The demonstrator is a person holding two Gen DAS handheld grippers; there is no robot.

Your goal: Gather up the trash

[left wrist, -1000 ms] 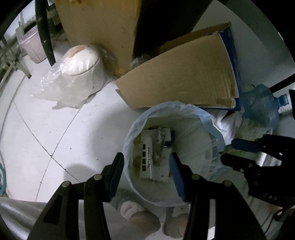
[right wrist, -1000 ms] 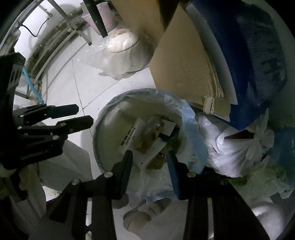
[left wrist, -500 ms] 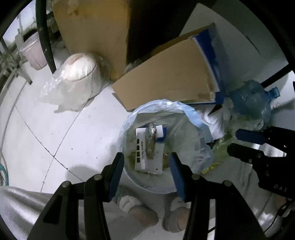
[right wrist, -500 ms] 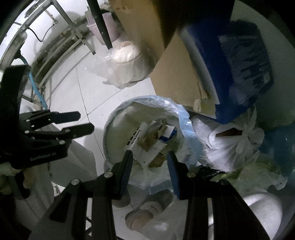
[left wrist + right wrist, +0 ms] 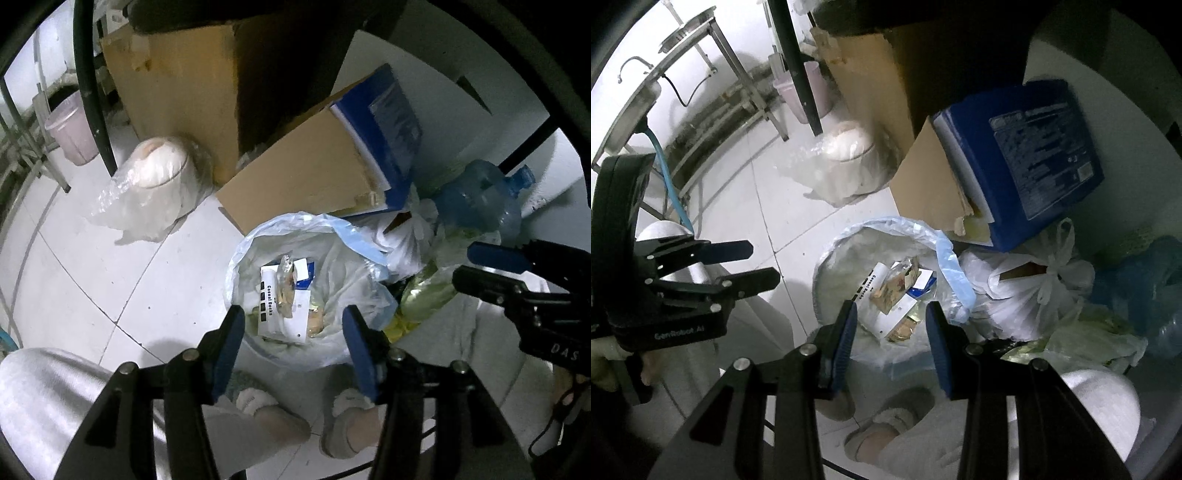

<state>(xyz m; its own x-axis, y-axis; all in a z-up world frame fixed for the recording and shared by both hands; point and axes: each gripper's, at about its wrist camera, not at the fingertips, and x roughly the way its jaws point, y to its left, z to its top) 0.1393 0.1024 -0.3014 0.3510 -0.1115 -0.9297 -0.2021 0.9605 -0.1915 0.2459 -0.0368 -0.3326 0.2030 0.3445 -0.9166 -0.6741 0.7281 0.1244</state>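
Observation:
A round bin lined with a pale blue bag (image 5: 242, 258) stands on the tiled floor, also in the right wrist view (image 5: 827, 254). Inside lie a white packet with black print (image 5: 271, 306), a crumpled wrapper (image 5: 895, 286) and other scraps. My left gripper (image 5: 293, 326) is open and empty, held high above the bin. My right gripper (image 5: 890, 323) is also open and empty above it. Each gripper shows in the other's view, the right one (image 5: 484, 267) and the left one (image 5: 759, 266).
A cardboard sheet (image 5: 306, 177) and a blue box (image 5: 1034, 158) lean behind the bin. A tied white bag (image 5: 1027, 291), a blue water jug (image 5: 480, 199) and a plastic-wrapped white pot (image 5: 159, 177) stand around. My slippered feet (image 5: 280, 417) are below.
Both grippers have risen away from the bin, which now looks smaller and lower in both views. Both stayed open and empty.

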